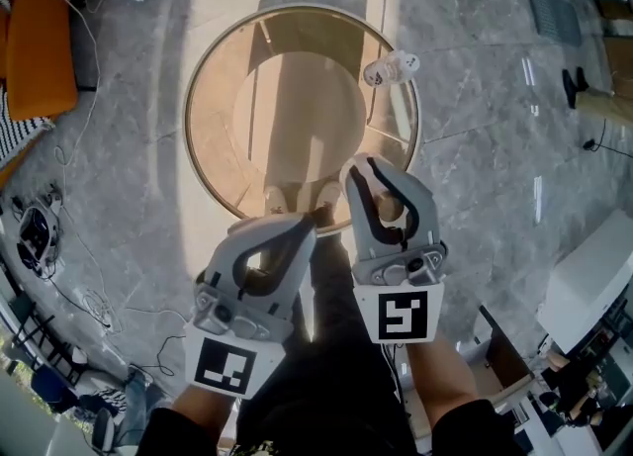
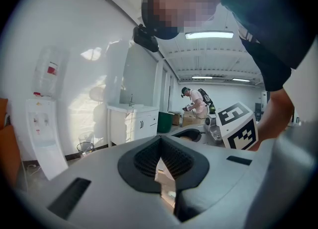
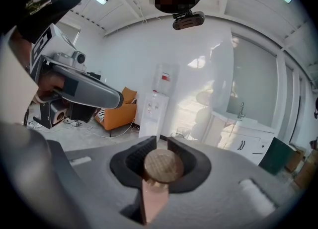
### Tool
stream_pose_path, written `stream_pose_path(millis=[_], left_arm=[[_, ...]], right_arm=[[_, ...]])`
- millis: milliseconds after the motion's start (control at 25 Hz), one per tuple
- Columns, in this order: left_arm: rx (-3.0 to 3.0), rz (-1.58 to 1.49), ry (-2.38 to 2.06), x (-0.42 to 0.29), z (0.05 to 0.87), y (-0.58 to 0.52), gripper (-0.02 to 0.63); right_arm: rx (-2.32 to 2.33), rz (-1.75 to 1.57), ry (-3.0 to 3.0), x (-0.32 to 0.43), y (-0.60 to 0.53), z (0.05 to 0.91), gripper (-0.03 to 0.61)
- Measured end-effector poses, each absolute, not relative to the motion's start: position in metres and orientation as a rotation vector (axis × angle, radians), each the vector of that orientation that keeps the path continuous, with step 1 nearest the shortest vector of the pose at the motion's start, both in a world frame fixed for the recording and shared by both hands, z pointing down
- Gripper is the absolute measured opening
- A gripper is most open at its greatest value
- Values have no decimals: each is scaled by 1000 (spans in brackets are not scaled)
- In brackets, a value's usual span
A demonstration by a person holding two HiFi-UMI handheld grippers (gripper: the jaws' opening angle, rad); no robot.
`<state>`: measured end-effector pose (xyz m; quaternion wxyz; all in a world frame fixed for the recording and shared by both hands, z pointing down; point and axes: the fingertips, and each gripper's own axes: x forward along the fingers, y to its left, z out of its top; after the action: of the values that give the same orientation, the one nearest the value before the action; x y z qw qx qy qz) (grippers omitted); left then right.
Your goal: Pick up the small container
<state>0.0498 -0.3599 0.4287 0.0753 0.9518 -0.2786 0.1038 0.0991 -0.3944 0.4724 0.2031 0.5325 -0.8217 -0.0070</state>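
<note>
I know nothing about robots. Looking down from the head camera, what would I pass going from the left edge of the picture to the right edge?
Orange chair → left gripper → right gripper, clamped on the small container → white box.

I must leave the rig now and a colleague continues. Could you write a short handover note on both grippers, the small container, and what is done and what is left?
Left gripper: jaws together, nothing between them.
Right gripper: shut on the small container, which has a round cork-like top.
Place: both grippers are held over the near edge of the round glass table. The container is off the table. A small white object lies at the table's far right rim.
Done: the pick-up looks complete.
Left: probably only to keep the grip steady.
</note>
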Motion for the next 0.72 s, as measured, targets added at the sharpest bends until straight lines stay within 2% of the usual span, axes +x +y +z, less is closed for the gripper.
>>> stream_pose_path(millis=[720], left_arm=[[2996, 196, -846, 51, 278, -341, 14]], right_arm=[[1460, -13, -2364, 73, -370, 332, 66]])
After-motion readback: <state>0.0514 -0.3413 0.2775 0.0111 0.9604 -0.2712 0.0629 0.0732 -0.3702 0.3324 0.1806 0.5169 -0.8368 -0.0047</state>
